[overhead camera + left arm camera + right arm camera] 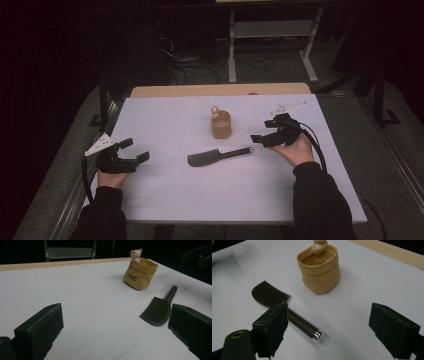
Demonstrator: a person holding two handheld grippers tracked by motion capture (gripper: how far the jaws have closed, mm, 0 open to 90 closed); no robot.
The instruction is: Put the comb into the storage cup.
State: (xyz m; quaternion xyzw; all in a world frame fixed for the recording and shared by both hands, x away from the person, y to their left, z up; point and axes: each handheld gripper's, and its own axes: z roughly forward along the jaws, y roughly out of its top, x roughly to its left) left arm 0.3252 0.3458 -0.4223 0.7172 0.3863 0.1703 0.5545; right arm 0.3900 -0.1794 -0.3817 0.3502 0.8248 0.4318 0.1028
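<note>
**Both grippers wide apart, comb and pot on the white sheet**

I am looking at a white sheet (175, 120) that covers most of a table; a strip of pale wood (220, 90) shows along its far edge. Beyond it the room is dark, with a light metal frame (272, 35) and loose cables (200, 65) on the floor.

Near the middle of the sheet lies a dark comb (218, 156), flat, its handle pointing toward my right gripper (270, 131). Just behind it, apart from it, stands a small tan pot (221, 124) shaped like a sack, with a little bear figure (136, 253) at its rim.

My left gripper (131, 151) hovers at the left side of the sheet, jaws spread wide with nothing between them. The right gripper is near the end of the comb's handle, also wide and holding nothing.

In the right gripper view the near jaw covers part of the handle, and the bear's head is cut off by the top edge. The lettering on the pot is too small for me to read. I cannot tell what is inside the pot.
</note>
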